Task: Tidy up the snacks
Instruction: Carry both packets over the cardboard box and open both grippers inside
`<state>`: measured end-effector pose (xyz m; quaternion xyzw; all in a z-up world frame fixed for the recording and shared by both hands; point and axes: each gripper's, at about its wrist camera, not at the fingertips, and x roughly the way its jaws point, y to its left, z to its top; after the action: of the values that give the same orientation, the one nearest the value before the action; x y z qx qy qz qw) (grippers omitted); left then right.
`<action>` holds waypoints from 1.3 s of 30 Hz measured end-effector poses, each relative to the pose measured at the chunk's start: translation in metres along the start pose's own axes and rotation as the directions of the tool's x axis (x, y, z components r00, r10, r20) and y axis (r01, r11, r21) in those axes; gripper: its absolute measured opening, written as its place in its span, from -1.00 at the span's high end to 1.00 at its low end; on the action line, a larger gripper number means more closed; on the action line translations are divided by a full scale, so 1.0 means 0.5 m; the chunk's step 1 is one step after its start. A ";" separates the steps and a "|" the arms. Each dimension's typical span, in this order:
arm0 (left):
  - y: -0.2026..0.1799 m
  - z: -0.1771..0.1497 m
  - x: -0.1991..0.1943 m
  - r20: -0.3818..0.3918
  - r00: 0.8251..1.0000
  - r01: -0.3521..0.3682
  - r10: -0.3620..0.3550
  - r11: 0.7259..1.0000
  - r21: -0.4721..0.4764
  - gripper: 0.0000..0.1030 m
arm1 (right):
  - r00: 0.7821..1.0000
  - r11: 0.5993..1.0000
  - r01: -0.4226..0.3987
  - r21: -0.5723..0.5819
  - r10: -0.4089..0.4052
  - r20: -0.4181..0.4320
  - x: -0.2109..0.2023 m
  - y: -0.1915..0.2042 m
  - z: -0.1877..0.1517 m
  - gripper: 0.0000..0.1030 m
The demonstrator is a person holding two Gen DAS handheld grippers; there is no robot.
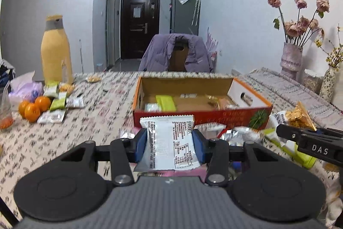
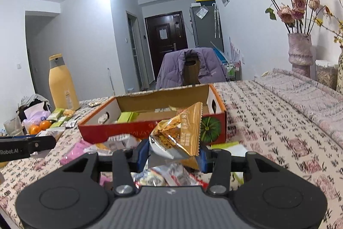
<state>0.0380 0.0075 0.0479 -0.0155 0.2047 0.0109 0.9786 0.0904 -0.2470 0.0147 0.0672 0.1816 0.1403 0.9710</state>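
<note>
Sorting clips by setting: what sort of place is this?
Most likely a lived-in flat's dining area: a cloth-covered table, a purple jacket draped over a chair, a fridge beside the dark front door, and dried roses in a vase.

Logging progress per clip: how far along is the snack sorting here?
Partly done. The cardboard box already holds a few packets, including a green packet. In hand: the left gripper clamps a white packet, the right gripper a gold packet. Left: loose snacks beside the oranges and a pile of packets before the box.
</note>
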 end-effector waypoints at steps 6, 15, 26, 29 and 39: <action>-0.019 0.050 0.019 0.058 0.998 0.015 -0.015 1.000 0.003 0.11 | 0.999 1.000 0.007 -0.004 -0.007 0.033 0.028 -0.006 0.047 0.13; -0.030 0.100 0.077 0.075 0.997 0.034 -0.034 0.999 -0.003 0.11 | 0.999 0.999 0.004 -0.037 -0.002 0.035 0.102 -0.005 0.108 0.13; -0.023 0.169 0.191 0.065 0.998 0.018 -0.017 1.000 -0.014 0.11 | 1.000 0.998 0.008 -0.067 -0.008 0.000 0.235 -0.011 0.173 0.13; -0.020 0.180 0.234 0.055 0.998 0.018 -0.017 1.000 -0.022 0.11 | 1.000 0.997 0.012 -0.072 -0.014 -0.021 0.277 -0.019 0.181 0.13; -0.023 0.164 0.383 -0.015 1.000 0.011 -0.012 0.999 -0.046 0.11 | 0.990 0.993 0.047 -0.110 -0.061 -0.124 0.391 -0.042 0.154 0.13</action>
<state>0.2463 0.0017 0.0467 -0.0390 0.2116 0.0097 0.9765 0.2991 -0.2148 0.0169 0.0012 0.2373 0.1276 0.9630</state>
